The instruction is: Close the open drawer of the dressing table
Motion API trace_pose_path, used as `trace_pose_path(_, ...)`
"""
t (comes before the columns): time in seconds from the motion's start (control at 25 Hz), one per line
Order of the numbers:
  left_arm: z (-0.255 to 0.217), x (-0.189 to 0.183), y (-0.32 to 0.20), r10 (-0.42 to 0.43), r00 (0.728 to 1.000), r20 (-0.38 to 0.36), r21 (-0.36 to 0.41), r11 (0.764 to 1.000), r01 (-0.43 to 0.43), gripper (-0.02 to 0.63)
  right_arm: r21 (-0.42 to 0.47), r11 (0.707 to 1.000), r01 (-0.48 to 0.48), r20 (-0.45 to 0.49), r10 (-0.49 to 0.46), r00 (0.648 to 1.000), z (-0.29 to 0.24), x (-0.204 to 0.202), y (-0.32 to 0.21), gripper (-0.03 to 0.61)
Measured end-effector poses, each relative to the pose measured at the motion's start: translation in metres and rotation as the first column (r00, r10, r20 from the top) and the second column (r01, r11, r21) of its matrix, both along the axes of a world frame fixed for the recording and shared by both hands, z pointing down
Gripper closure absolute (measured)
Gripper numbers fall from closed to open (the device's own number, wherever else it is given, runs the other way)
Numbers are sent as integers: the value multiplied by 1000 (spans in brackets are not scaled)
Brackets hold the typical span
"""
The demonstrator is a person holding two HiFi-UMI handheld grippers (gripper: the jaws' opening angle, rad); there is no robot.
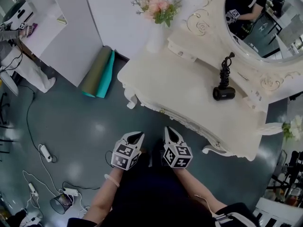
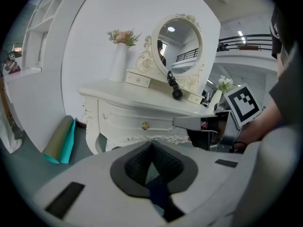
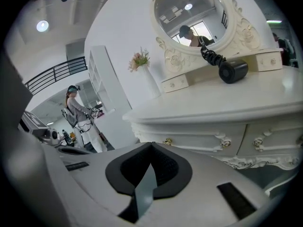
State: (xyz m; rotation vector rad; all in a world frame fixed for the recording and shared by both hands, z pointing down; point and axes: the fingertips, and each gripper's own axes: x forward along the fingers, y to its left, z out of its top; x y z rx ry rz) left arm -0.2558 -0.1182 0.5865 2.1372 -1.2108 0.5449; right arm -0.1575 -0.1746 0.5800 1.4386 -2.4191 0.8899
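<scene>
The left hand-held gripper (image 1: 137,136) and right hand-held gripper (image 1: 169,131) hover empty, jaws pinched together, just before the white desk (image 1: 189,89); its gold-knobbed drawer (image 2: 129,120) lies straight ahead, front running crosswise and seemingly nearly flush, the right one nearer.

Bright, even light. Pale glare spots on the floor (image 1: 97,126) at 8 o'clock. Gripper views bulge fisheye, corners black; a lamp (image 3: 41,26) shines at 10 o'clock.

One dressing table (image 1: 189,96), one vase (image 1: 155,38), one hairdryer (image 1: 223,92), two claws (image 1: 135,137) (image 1: 170,131)
</scene>
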Motion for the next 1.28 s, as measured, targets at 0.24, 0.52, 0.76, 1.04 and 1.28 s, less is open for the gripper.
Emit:
trace_pose_path(0.24, -13, 2, 14, 58, 997, -54, 17, 998, -58, 594, 65, 997, -31, -9, 32, 999, -27, -3, 30, 552)
trace_pose_path(0.52, -41, 30, 26, 197, 976, -98, 90, 978, -189, 594, 114, 982, -153, 61, 147, 987, -63, 14, 58, 552)
trace_pose_path(0.76, -76, 64, 34, 313, 938, -149, 170, 943, -287, 594, 142, 955, -262, 96, 250, 963, -91, 39, 81, 552)
trace_pose_path(1.04, -102, 96, 42, 435, 885, -164, 236, 889, -393, 594, 189, 904, -384, 149, 360, 921, -123, 72, 105, 552)
trace_pose_path(1.28, -119, 120, 42, 500, 848, -176, 277, 852, -445, 594, 211, 858, -469, 159, 443, 882, -132, 103, 119, 552)
